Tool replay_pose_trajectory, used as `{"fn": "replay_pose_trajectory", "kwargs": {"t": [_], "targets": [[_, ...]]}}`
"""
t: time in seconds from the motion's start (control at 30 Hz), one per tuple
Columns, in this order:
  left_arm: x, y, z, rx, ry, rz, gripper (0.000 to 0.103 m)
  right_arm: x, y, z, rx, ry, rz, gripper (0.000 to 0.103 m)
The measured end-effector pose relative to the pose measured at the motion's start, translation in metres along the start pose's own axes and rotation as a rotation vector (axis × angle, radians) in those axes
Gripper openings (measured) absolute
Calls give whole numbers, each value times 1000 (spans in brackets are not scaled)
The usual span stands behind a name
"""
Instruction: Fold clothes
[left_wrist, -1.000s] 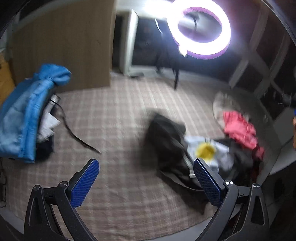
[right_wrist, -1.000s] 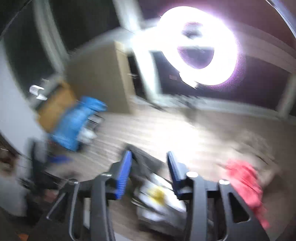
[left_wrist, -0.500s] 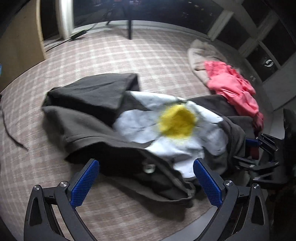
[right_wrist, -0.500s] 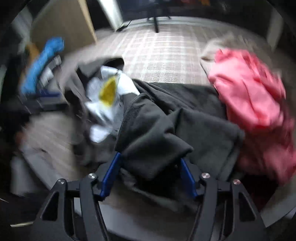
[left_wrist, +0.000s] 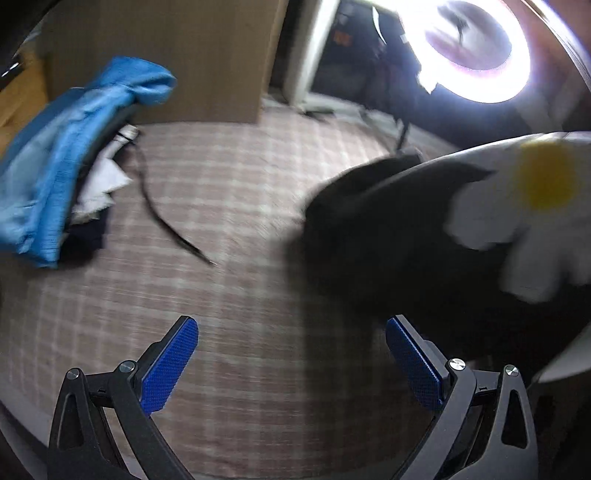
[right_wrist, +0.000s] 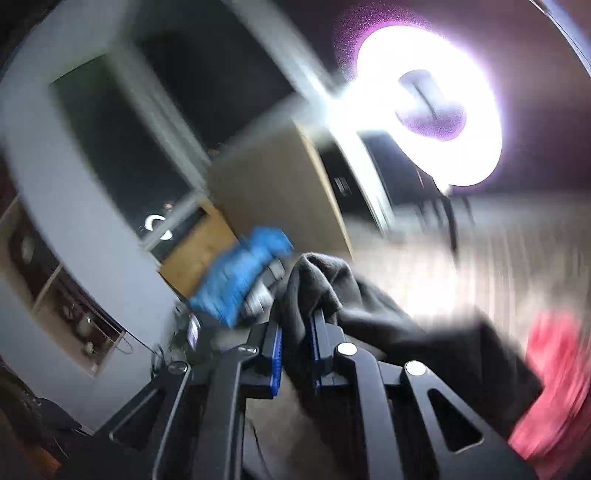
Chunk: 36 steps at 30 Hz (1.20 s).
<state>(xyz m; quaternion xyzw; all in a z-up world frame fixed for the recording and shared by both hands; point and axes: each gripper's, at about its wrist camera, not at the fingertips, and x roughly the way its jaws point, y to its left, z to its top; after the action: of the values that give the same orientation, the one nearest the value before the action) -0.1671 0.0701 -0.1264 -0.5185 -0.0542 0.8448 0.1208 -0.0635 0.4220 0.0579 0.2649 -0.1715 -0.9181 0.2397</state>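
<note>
Probably a home bedroom: plaid bedspread (left_wrist: 236, 206), strewn clothes (left_wrist: 66, 147).

The room is dim, lit mainly by a ring light (left_wrist: 476, 51) at the far right, which blows out to pure white with a purple halo in the right wrist view (right_wrist: 432, 107). Glare washes the checked cover (right_wrist: 443, 280) below it. In the left wrist view the dark garment (left_wrist: 399, 236) at the right is smeared by motion blur and throws a shadow onto the near surface. The right wrist view streaks diagonally almost everywhere. Both pictures bend strongly and darken at the fisheye edges.
</note>
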Motion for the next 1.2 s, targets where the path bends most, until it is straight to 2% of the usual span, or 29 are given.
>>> {"fn": "replay_pose_trajectory", "kwargs": {"t": [0.13,0.2,0.23,0.27,0.3,0.33,0.37,0.4,0.43,0.53,0.67,0.73,0.83,0.9,0.93,0.97,1.0,1.07,1.13,1.2], "targets": [[-41,15,-6,-40,-99,24,102,-14,49,59,-126,-99,150,10],[-49,21,-7,-51,-121,35,102,-3,54,62,-205,-110,79,13],[-50,23,-9,-54,-120,41,102,10,49,57,-217,-73,42,27],[-50,25,-12,-58,-120,48,102,29,38,48,-209,5,-3,41],[-50,27,-15,-60,-118,53,102,58,21,31,-186,134,-77,60],[-45,26,-18,-57,-100,52,102,87,0,8,-157,277,-163,60],[-40,25,-21,-53,-83,52,102,109,-21,-14,-126,381,-234,60],[-35,24,-25,-50,-65,51,102,117,-46,-39,-85,412,-288,60],[-30,23,-28,-45,-46,49,102,118,-70,-63,-35,423,-329,60],[-3,4,-38,6,34,21,102,115,-118,-121,98,474,-359,60],[42,-35,-55,87,156,-32,102,117,-130,-189,205,554,-331,60],[64,-58,-64,124,214,-65,102,115,-130,-205,222,575,-310,60],[92,-98,-78,206,285,-110,102,119,-130,-211,247,568,-288,60],[109,-123,-87,294,299,-93,102,118,-135,-209,260,551,-299,60],[115,-133,-91,328,304,-86,95,114,-138,-205,267,540,-307,60],[117,-137,-92,342,303,-95,70,110,-142,-202,274,529,-314,60],[118,-141,-93,353,301,-106,56,107,-145,-199,280,518,-322,60],[103,-130,-85,315,271,-159,28,100,-150,-193,289,496,-335,60],[80,-112,-73,279,224,-181,11,96,-154,-187,301,473,-335,60],[50,-88,-57,245,160,-173,10,93,-160,-182,318,450,-344,60]]}}
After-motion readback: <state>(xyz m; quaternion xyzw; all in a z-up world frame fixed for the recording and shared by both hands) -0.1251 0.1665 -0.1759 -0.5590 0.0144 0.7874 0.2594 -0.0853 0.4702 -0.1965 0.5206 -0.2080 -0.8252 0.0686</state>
